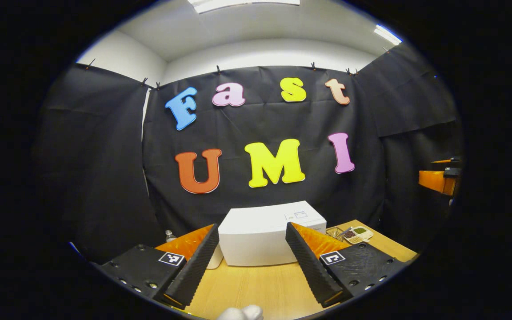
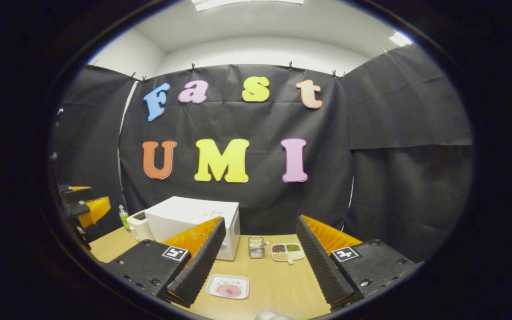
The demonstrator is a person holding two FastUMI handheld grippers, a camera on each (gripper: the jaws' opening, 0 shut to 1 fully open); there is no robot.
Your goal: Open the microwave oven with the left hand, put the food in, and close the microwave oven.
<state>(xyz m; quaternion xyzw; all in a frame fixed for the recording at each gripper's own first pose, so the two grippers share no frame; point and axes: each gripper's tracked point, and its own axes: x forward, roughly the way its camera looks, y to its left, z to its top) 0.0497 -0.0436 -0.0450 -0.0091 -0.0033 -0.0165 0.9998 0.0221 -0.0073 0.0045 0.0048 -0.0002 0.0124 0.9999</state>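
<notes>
**Microwave shut at the back of the table, both grippers open above it**

At the back edge of the light wooden table [image 2: 278, 284], a boxy white microwave oven [image 2: 194, 218] is sitting with its door closed, close against the black cloth wall. In the left gripper view the same oven [image 1: 260, 240] is showing between the fingers, well beyond them. Near the table's front edge, a small white rectangular tray holding a pink round piece of food [image 2: 228, 286] is lying flat, well apart from the oven. Toward the back, just right of the oven, a small wire basket [image 2: 255, 247] is standing beside a white divided dish of brown and green bits [image 2: 288, 251]. A small white appliance [image 2: 139, 224] is sitting against the oven's left side, with a clear bottle with a green label [image 2: 124, 217] just beyond it.

The left gripper [image 1: 252, 253] is hovering over the table with its fingers spread wide, gripping nothing. The right gripper [image 2: 261, 258] is likewise hanging with fingers wide apart and nothing between them.
</notes>
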